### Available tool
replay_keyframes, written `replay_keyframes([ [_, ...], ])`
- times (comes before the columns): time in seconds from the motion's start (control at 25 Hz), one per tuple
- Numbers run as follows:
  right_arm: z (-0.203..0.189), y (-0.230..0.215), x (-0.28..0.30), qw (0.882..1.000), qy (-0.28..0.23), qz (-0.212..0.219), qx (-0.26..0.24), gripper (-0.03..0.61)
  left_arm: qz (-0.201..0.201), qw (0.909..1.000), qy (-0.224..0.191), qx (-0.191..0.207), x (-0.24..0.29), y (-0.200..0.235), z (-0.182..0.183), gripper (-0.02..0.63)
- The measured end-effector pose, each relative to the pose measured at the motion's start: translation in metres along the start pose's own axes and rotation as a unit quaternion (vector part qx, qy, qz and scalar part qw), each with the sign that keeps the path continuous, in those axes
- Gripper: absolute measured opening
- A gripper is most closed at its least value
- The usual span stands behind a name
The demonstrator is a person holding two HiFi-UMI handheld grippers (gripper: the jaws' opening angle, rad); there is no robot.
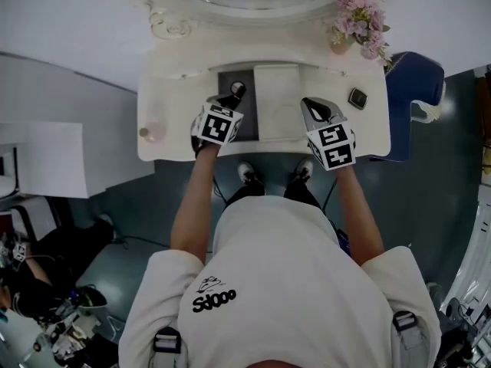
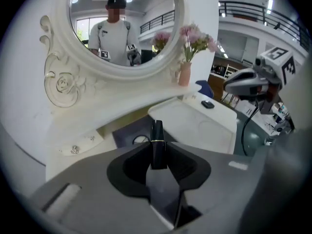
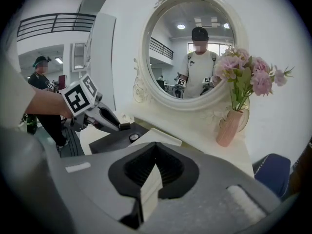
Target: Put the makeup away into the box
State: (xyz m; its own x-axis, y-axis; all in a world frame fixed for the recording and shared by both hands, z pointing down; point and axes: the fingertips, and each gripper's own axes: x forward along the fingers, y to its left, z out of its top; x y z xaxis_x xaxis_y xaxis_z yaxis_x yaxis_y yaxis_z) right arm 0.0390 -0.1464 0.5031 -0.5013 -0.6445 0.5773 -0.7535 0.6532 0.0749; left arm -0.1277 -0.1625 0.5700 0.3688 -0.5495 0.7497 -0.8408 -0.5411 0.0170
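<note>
My left gripper [image 1: 230,102] [image 2: 157,156] is shut on a black lipstick tube [image 1: 238,90] [image 2: 157,135] with a thin gold band, which stands upright between the pads. It hovers over the front of the dark open box [image 1: 230,79] [image 2: 127,133] [image 3: 109,143] sunk in the white vanity top. A small round item [image 3: 133,137] lies inside the box. My right gripper [image 1: 309,106] [image 3: 155,147] is shut with nothing in it, above the table's front right. A small dark compact [image 1: 357,97] [image 2: 207,104] lies on the right of the table.
A white lid panel [image 1: 276,102] [image 2: 195,123] lies right of the box. A pink vase of flowers [image 1: 357,21] [image 3: 228,126] stands at the back right by the oval mirror [image 3: 190,52]. A small pink jar [image 1: 152,133] sits front left. A blue chair [image 1: 414,90] stands to the right.
</note>
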Motion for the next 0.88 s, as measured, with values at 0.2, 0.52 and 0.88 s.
replay_keyframes([
  [0.2,-0.017,0.014,0.008,1.0,0.024,-0.007,0.013,0.002,-0.03,0.995,0.092,0.023,0.03,0.001,-0.051,0.118],
  [0.52,-0.048,0.026,0.003,0.997,0.057,-0.037,0.032,0.003,-0.044,0.9762,0.118,0.177,0.059,-0.002,-0.044,0.118],
  [0.88,-0.073,0.02,-0.008,0.993,0.076,-0.066,0.064,0.002,-0.056,0.9493,0.166,0.261,0.078,-0.007,-0.053,0.124],
])
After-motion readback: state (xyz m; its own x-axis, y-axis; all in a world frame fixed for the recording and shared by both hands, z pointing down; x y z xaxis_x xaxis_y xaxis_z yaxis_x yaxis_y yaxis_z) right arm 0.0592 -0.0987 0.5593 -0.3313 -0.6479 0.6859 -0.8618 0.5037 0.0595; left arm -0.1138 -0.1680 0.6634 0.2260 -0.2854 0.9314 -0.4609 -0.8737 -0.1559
